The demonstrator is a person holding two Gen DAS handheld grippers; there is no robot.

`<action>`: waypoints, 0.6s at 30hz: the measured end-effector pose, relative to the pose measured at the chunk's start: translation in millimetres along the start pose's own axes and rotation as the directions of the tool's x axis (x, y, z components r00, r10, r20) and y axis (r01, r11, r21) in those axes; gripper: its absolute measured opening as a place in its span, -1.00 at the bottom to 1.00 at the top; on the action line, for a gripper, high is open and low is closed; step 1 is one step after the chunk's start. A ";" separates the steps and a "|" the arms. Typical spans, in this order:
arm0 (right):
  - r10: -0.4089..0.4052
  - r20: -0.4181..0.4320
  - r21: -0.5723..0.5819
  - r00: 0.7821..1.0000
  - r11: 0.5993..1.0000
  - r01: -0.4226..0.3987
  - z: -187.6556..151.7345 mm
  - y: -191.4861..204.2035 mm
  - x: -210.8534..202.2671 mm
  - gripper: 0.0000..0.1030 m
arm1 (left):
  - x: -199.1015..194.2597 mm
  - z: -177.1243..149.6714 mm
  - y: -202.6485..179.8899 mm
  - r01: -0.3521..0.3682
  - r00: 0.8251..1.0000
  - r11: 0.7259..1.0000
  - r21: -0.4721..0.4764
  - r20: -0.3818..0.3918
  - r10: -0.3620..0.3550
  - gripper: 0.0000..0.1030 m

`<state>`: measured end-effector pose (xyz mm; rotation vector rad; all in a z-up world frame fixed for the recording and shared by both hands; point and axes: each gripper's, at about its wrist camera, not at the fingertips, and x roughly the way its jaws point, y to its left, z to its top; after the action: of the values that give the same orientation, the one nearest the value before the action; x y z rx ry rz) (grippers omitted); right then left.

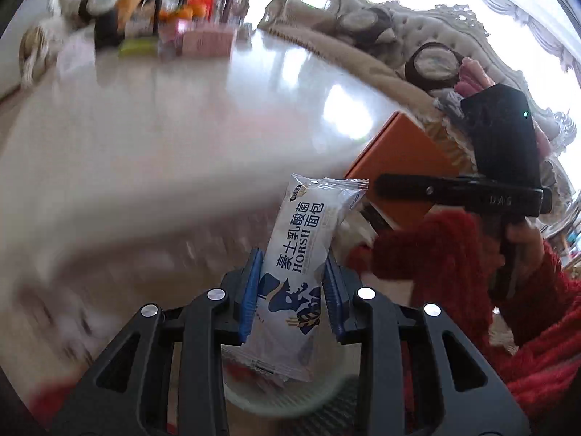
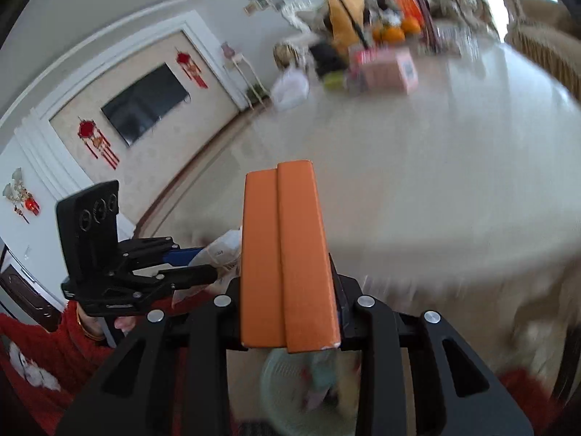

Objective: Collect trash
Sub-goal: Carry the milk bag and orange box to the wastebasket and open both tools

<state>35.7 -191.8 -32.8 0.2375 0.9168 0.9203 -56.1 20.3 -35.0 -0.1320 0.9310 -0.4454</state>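
My left gripper (image 1: 292, 283) is shut on a white and blue bread wrapper (image 1: 301, 254) that stands up between its blue pads. The same wrapper (image 2: 221, 250) and left gripper (image 2: 181, 265) show at the left of the right wrist view. My right gripper (image 2: 290, 298) is shut on a flat orange box (image 2: 287, 254), held on edge; the orange box (image 1: 395, 167) also shows in the left wrist view, beside the wrapper. Below both grippers sits a pale green bin (image 2: 290, 396) with scraps inside; in the left wrist view the bin (image 1: 283, 396) lies under the wrapper. Both views are motion-blurred.
A large round pale table (image 1: 218, 127) fills the view ahead. At its far side stand a pink box (image 2: 388, 69), oranges (image 2: 395, 32) and other clutter. Upholstered chairs (image 1: 428, 61) ring the table. A person's red sleeve (image 1: 454, 272) is at right. A TV (image 2: 145, 101) hangs on the wall.
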 end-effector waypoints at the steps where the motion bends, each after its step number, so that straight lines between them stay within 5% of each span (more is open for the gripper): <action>1: 0.009 -0.034 0.031 0.999 0.999 -0.008 -17.8 0.2 7.1 -0.45 | 5.1 -14.3 -0.2 0.013 1.000 1.000 -0.021 -0.021 -0.014 -0.37; 8: -0.120 -0.243 0.093 0.963 0.985 0.146 -94.9 -17.8 68.9 -0.45 | 73.2 -89.1 5.2 -0.088 0.973 0.993 -0.081 -0.218 0.069 -0.37; 14: -0.165 -0.372 0.085 0.913 0.974 0.211 -124.3 -31.9 108.3 -0.45 | 107.6 -104.1 25.7 -0.165 0.941 0.978 -0.129 -0.319 0.117 -0.37; 18: -0.174 -0.384 0.057 0.907 0.976 0.212 -124.7 -27.1 113.5 -0.45 | 116.2 -112.2 33.8 -0.179 0.927 0.969 -0.169 -0.359 0.109 -0.27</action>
<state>-13.3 -144.7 -189.5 0.0482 1.3203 0.7479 -75.4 10.3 -198.6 -0.1683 1.3261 -0.2394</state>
